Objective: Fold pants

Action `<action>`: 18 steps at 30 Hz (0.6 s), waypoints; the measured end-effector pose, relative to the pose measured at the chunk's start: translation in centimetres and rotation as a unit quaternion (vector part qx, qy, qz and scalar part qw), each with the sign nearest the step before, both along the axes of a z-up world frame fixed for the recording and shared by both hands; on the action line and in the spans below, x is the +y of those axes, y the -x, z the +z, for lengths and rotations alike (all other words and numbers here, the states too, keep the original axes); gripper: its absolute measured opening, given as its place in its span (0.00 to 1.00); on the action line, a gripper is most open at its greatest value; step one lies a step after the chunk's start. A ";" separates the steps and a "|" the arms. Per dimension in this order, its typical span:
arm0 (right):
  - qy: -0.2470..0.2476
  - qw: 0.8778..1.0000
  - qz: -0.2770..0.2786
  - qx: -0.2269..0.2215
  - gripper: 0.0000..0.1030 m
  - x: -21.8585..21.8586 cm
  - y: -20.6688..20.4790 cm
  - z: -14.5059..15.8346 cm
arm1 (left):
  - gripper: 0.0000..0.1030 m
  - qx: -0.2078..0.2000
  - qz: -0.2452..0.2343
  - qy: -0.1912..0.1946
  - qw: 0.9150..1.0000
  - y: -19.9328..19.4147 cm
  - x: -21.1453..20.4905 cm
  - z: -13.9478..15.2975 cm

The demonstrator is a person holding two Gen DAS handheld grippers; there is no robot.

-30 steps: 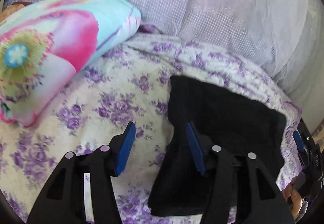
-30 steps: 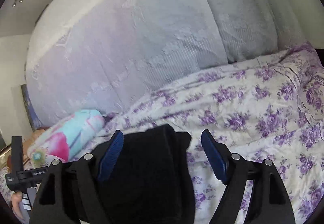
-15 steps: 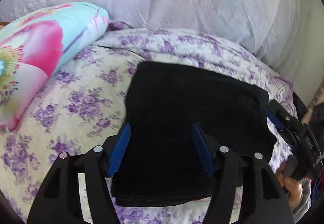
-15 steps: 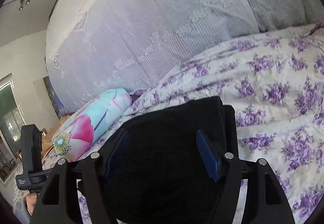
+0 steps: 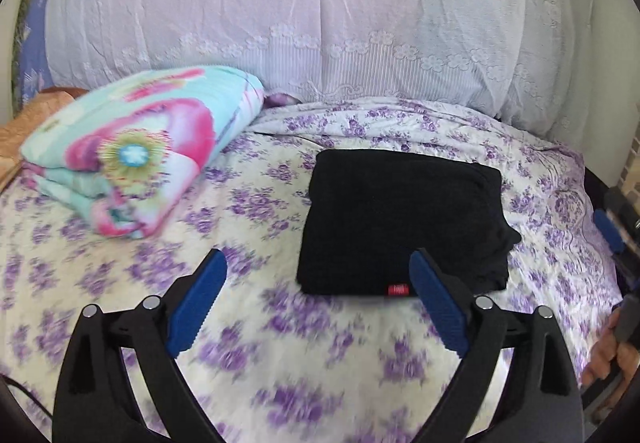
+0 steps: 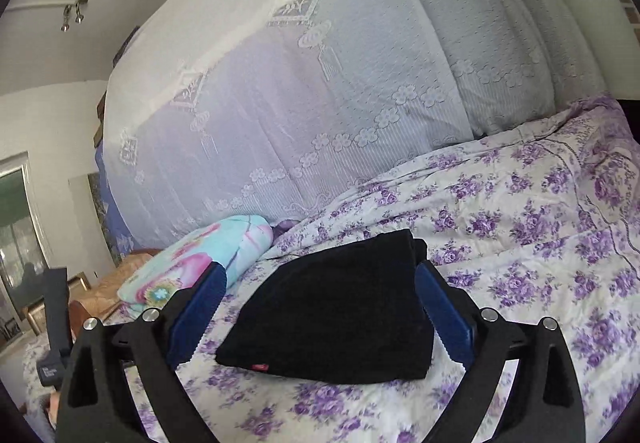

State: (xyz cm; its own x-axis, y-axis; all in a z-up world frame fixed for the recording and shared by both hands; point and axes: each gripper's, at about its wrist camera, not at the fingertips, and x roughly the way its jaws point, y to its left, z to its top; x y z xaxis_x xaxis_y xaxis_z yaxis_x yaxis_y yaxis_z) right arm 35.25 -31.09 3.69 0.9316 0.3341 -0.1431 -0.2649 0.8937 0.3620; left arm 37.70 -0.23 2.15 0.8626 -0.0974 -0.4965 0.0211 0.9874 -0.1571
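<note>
Pants [image 5: 404, 219], black and folded into a compact rectangle with a small red tag [image 5: 397, 289] on the near edge, lie flat on a bedspread [image 5: 248, 211] printed with purple flowers. At far left in the left wrist view, a folded quilt [image 5: 140, 155] in turquoise and pink rests on the same bedspread, well apart from the pants, with a white lace curtain [image 5: 320, 23] hanging behind the bed. Nearer the camera, the left gripper [image 5: 318, 295] hovers short of the pants with its blue-padded jaws spreading apart and nothing between them but bare bedspread; its right finger overlaps the near right corner of the fabric in the picture, though contact cannot be confirmed. At the right edge of that view, part of the other tool and a person's hand [image 5: 612, 347] gripping it are visible. In the right wrist view, the right gripper [image 6: 320, 303] faces the folded pants [image 6: 336, 319], its jaws widening on either side of the bundle's far end; the pads do not appear to press on the cloth, and the pants sit released on the bed.
</note>
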 end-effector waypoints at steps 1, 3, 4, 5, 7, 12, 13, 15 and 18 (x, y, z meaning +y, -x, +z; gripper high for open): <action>-0.009 1.000 0.000 -0.002 0.94 -0.3 1.5 0.4 | 0.91 -0.007 0.005 -0.003 1.000 1.7 0.2 0.3; -0.025 1.000 -0.001 -0.012 0.95 -1.0 5.1 1.2 | 0.92 -0.014 0.012 -0.004 1.000 4.7 0.7 0.9; -0.030 0.999 0.000 -0.021 0.96 -1.3 7.5 1.7 | 0.92 -0.016 0.010 -0.003 1.000 6.4 0.8 1.1; -0.031 0.999 0.000 -0.029 0.96 -1.4 9.5 2.2 | 0.92 -0.019 0.009 -0.002 1.000 8.3 1.1 1.4; -0.026 0.999 0.003 -0.042 0.96 -1.8 13.6 3.5 | 0.92 -0.028 0.014 -0.004 1.000 12.2 1.8 1.6; -0.006 0.995 -0.011 -0.102 0.96 -3.9 26.6 6.5 | 0.93 -0.049 0.026 0.004 0.998 20.9 4.0 3.0; -0.001 0.994 -0.018 -0.110 0.96 -4.5 28.9 7.0 | 0.93 -0.058 0.029 0.005 0.998 22.9 4.5 3.6; 0.005 0.992 -0.038 -0.117 0.96 -6.0 33.8 7.9 | 0.94 -0.068 0.025 0.001 0.997 26.4 5.0 4.7; 0.008 0.990 -0.077 -0.116 0.96 -8.6 40.4 8.7 | 0.95 -0.100 0.033 -0.014 0.994 31.8 5.8 6.3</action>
State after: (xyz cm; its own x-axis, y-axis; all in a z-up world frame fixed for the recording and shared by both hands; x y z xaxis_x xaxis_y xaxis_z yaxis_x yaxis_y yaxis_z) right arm -5.10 -39.69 12.36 0.9798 0.1843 0.0772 -0.1990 0.9350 0.2935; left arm 5.90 5.57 8.42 0.9486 -0.0251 -0.3154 -0.0165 0.9916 -0.1287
